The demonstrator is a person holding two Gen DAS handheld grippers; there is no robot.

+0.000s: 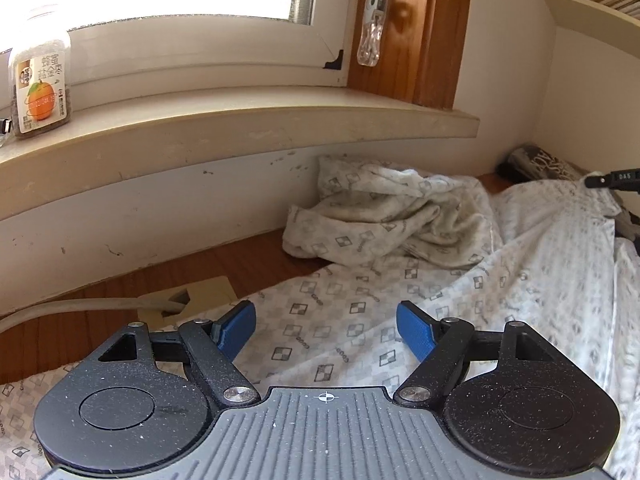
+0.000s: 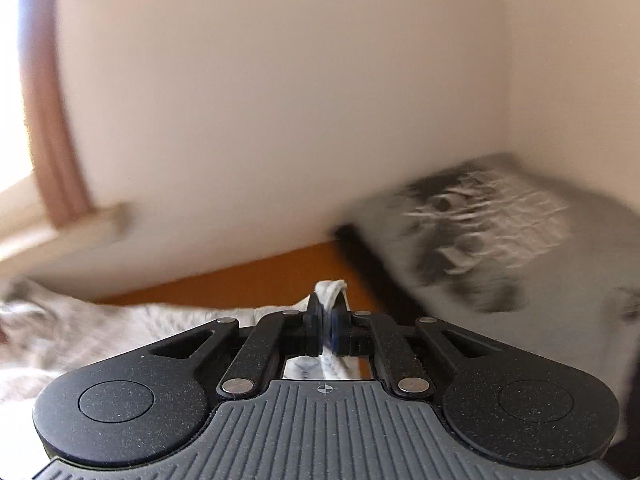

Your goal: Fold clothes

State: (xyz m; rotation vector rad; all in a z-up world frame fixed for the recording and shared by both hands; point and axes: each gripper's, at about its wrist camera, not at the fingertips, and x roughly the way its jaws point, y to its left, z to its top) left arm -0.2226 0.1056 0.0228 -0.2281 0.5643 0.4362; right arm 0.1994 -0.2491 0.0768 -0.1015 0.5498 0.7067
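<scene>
On the far left of the left wrist view, a clear jar (image 1: 39, 84) with an orange on its label stands on the pale windowsill (image 1: 248, 120). Below the sill, a grey cable (image 1: 72, 305) runs across the brown wooden surface (image 1: 224, 256) to a beige plate. The white patterned garment (image 1: 420, 280), printed with small checked squares, lies spread over that surface, its far end bunched into a crumpled heap against the wall. The left gripper (image 1: 326, 330) hangs just above the flat part of the cloth, its blue pads (image 1: 237, 330) wide apart with nothing between them. A blind-cord pull (image 1: 370, 30) hangs by the wooden window frame, and books sit on a shelf at the upper right.

The right wrist view is blurred. The garment trails in from the left (image 2: 80, 328), and the right gripper (image 2: 326, 326) is clamped together on a fold of it, a tuft of white fabric poking up between the fingers. To the right lies a folded grey garment (image 2: 500, 248) with a black-and-white print.
</scene>
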